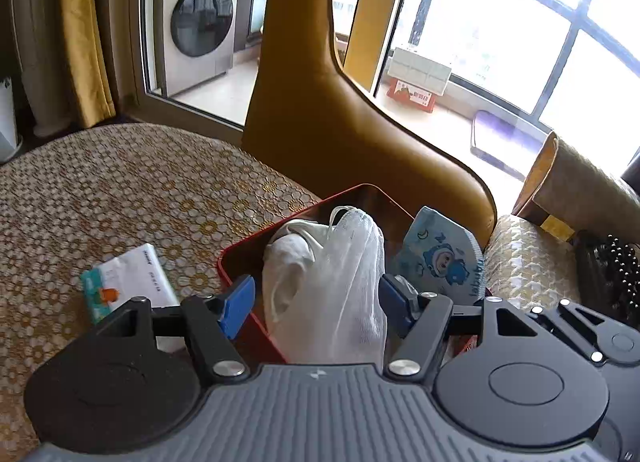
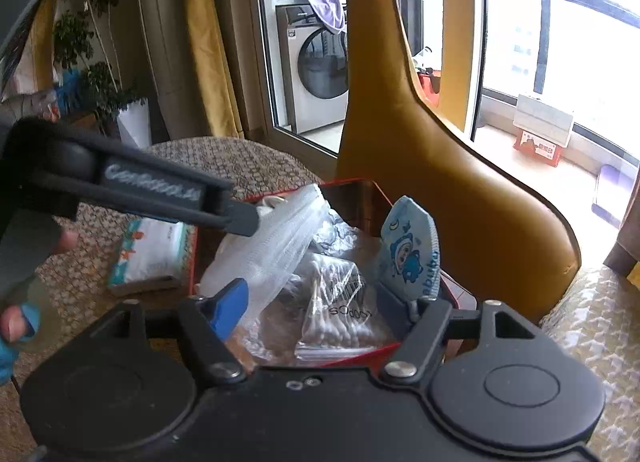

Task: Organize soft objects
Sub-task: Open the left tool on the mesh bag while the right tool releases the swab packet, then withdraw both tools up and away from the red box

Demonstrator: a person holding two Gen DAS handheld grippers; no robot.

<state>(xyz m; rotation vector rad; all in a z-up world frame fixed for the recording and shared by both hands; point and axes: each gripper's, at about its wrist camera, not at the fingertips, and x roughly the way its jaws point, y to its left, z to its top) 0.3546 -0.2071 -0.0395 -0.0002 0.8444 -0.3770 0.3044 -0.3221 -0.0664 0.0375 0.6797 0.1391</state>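
Note:
A red box sits on a patterned seat cushion. In it stands a white mesh bag with white cloth inside. My left gripper is open, its blue pads on either side of the bag and just apart from it. A light blue cartoon-printed pack leans at the box's right side. In the right wrist view my right gripper is open over the red box. Below it lie the mesh bag and a clear packet of cotton swabs. The blue pack stands right beside its right finger.
A tissue pack lies on the cushion left of the box. An ochre leather chair back rises behind the box. The left tool's black arm crosses the right wrist view, held by a hand. Dark beads lie far right.

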